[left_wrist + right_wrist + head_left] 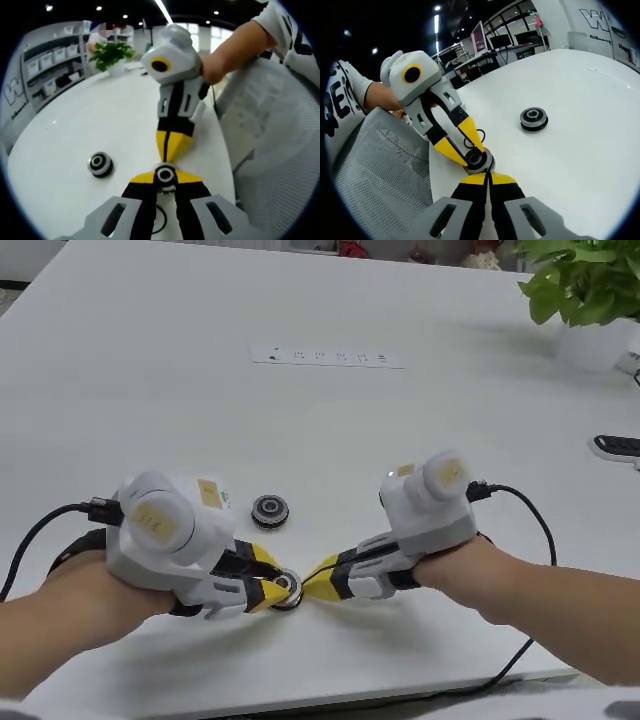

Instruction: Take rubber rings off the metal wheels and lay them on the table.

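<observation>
A metal wheel (288, 587) with a dark rubber rim sits between the yellow tips of my left gripper (277, 591), which is shut on it just above the white table (420, 400). My right gripper (314, 583) faces it from the right, shut, with its tips against the wheel's rim; I cannot tell whether they pinch the rubber. The left gripper view shows the held wheel (165, 175) and the right gripper (169, 151) touching it. A second wheel (270, 510) lies flat farther back. A thin black ring (479, 136) lies on the table under the left gripper (471, 152).
A white power strip (328, 357) lies mid-table, with a potted plant (585, 290) at the far right corner and a black device (618, 447) at the right edge. Cables trail from both grippers. The table's near edge runs just below the hands, with a mesh chair (380, 170) beside it.
</observation>
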A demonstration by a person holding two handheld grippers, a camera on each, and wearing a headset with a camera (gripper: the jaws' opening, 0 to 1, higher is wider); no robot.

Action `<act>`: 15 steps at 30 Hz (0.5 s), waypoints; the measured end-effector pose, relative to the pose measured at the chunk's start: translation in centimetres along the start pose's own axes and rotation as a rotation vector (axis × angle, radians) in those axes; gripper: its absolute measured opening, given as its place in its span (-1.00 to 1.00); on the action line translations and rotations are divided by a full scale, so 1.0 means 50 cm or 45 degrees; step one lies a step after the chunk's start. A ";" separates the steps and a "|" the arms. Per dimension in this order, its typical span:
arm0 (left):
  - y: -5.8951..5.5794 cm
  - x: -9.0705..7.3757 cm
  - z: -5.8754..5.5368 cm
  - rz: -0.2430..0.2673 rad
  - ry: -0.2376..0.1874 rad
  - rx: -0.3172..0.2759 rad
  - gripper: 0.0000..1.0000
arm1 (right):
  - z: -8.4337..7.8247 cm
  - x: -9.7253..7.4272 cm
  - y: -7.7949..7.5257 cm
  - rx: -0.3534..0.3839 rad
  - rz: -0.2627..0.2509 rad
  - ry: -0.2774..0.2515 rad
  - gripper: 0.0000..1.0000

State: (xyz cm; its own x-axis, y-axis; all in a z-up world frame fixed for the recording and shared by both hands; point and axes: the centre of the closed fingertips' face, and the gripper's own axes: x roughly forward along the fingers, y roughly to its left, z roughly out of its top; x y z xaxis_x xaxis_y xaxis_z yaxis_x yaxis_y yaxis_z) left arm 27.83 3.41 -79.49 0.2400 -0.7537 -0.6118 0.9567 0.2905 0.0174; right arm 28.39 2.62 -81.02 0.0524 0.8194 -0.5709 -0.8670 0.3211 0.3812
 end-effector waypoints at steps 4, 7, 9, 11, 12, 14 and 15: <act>0.001 -0.001 0.000 0.004 -0.002 -0.001 -0.74 | 0.008 -0.004 -0.005 0.051 0.001 -0.040 -1.00; 0.001 -0.001 0.000 0.005 0.002 0.002 -0.74 | 0.016 -0.005 -0.002 0.083 0.009 -0.071 -1.00; 0.000 -0.001 0.000 0.007 0.006 0.005 -0.74 | 0.023 -0.006 0.000 0.112 0.019 -0.095 -1.00; 0.001 -0.001 0.000 0.009 0.009 0.006 -0.74 | 0.021 -0.006 0.001 0.107 0.014 -0.089 -1.00; 0.001 -0.001 0.000 0.010 0.010 0.006 -0.74 | 0.021 -0.006 0.001 0.113 0.015 -0.092 -1.00; 0.001 -0.001 0.000 0.013 0.013 0.006 -0.74 | 0.024 -0.006 0.004 0.113 0.022 -0.097 -1.00; 0.001 -0.001 0.000 0.015 0.016 0.008 -0.74 | 0.025 -0.005 0.006 0.107 0.022 -0.096 -1.00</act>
State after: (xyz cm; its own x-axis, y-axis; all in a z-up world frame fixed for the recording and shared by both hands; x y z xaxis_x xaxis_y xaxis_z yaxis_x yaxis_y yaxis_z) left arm 27.86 3.46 -79.48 0.2493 -0.7427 -0.6215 0.9549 0.2955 0.0299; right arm 28.76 3.12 -79.86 0.0779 0.8573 -0.5089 -0.8236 0.3430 0.4517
